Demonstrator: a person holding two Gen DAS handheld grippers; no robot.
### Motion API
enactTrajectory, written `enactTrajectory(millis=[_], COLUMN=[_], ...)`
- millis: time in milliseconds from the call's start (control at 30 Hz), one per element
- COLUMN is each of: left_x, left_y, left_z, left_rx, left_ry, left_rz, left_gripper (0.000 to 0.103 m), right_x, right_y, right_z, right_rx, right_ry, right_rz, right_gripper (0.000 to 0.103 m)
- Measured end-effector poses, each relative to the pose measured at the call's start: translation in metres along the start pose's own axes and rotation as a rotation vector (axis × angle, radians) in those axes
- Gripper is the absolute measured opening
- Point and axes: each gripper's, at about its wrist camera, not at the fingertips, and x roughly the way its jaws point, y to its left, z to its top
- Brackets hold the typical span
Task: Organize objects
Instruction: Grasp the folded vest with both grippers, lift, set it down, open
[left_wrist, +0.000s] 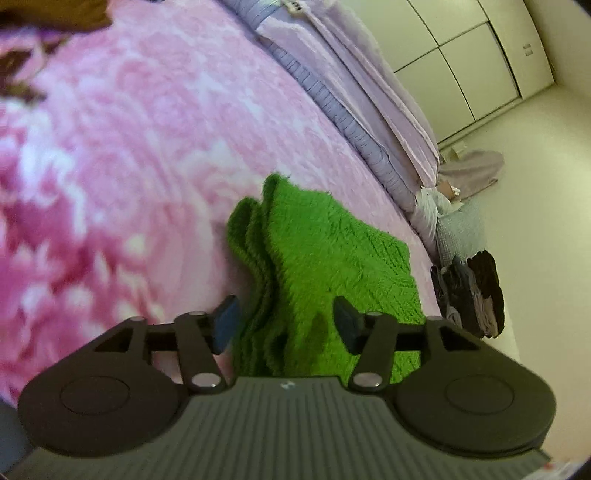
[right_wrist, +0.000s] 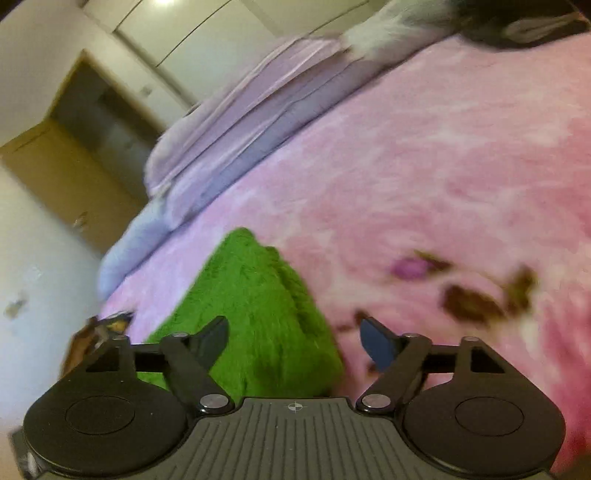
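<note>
A folded green fluffy towel (left_wrist: 317, 258) lies on the pink flowered blanket (left_wrist: 129, 155) near the bed's edge. My left gripper (left_wrist: 286, 317) is open, its jaws wide apart above the towel's near end, holding nothing. In the right wrist view the same towel (right_wrist: 255, 306) lies on the blanket (right_wrist: 424, 177). My right gripper (right_wrist: 293, 336) is open and empty, with the towel's right corner between its jaws. I cannot tell if either gripper touches the towel.
Lilac folded bedding (left_wrist: 354, 96) runs along the far side of the bed; it also shows in the right wrist view (right_wrist: 229, 129). Dark clothes (left_wrist: 472, 295) sit past the bed edge. White wardrobes (left_wrist: 461, 55) and a brown door (right_wrist: 74, 177) stand behind.
</note>
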Motion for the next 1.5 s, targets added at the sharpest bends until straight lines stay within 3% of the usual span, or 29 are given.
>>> enactTrajectory(millis=[133, 167, 200, 233, 300, 367, 467, 533, 600, 667, 733, 800, 933, 1000, 1100, 1267, 1367, 1500], left_x=[0.010, 0.012, 0.014, 0.016, 0.016, 0.016, 0.019, 0.016, 0.007, -0.002, 0.000, 0.014, 0.061, 0.088, 0.117, 0.112, 0.092, 0.047], left_y=[0.002, 0.003, 0.004, 0.005, 0.000, -0.006, -0.003, -0.012, -0.028, -0.047, -0.065, -0.086, -0.116, -0.113, -0.093, -0.078, -0.091, -0.100], left_z=[-0.007, -0.005, -0.002, 0.003, 0.013, 0.024, 0.041, 0.043, 0.043, 0.045, 0.048, 0.049, 0.046, 0.046, 0.040, 0.049, 0.040, 0.018], left_rx=[-0.029, -0.027, -0.031, -0.031, 0.025, 0.100, 0.101, 0.149, 0.256, 0.360, 0.430, 0.500, 0.637, 0.650, 0.679, 0.592, 0.660, 0.618], left_ry=[0.020, 0.022, 0.026, 0.038, 0.026, -0.024, -0.032, -0.026, -0.065, -0.147, -0.180, -0.174, -0.173, -0.151, -0.121, -0.102, -0.127, -0.135], left_rz=[-0.012, -0.018, -0.023, -0.036, -0.018, 0.028, 0.063, 0.088, 0.162, 0.233, 0.233, 0.212, 0.219, 0.249, 0.303, 0.269, 0.297, 0.265], left_gripper=[0.054, 0.052, 0.041, 0.034, 0.031, 0.030, 0.030, 0.031, 0.029, 0.028, 0.028, 0.028, 0.028, 0.028, 0.032, 0.034, 0.032, 0.029], right_x=[0.050, 0.062, 0.067, 0.069, 0.057, 0.048, 0.035, 0.028, 0.020, 0.009, 0.008, 0.022, 0.076, 0.109, 0.141, 0.136, 0.117, 0.058], right_y=[-0.024, -0.023, -0.023, -0.019, -0.014, -0.008, 0.011, 0.014, 0.025, 0.047, 0.074, 0.098, 0.116, 0.109, 0.089, 0.070, 0.085, 0.109], right_z=[0.017, 0.015, 0.010, 0.009, 0.000, -0.012, -0.036, -0.036, -0.025, -0.015, -0.006, -0.001, 0.001, -0.004, -0.013, -0.002, 0.007, -0.006], right_rx=[0.127, 0.142, 0.137, 0.126, 0.155, 0.228, 0.204, 0.168, 0.073, -0.073, -0.274, -0.435, -0.607, -0.659, -0.689, -0.611, -0.581, -0.555], right_ry=[0.185, 0.194, 0.198, 0.185, 0.163, 0.172, 0.170, 0.134, 0.071, -0.032, -0.128, -0.181, -0.158, -0.117, -0.059, -0.040, -0.040, -0.066], right_rz=[0.132, 0.120, 0.068, 0.044, 0.025, 0.013, -0.009, -0.043, -0.097, -0.144, -0.177, -0.185, -0.200, -0.280, -0.323, -0.284, -0.293, -0.293], right_gripper=[0.077, 0.067, 0.055, 0.052, 0.040, 0.038, 0.042, 0.048, 0.049, 0.049, 0.048, 0.028, 0.022, 0.021, 0.021, 0.021, 0.021, 0.023])
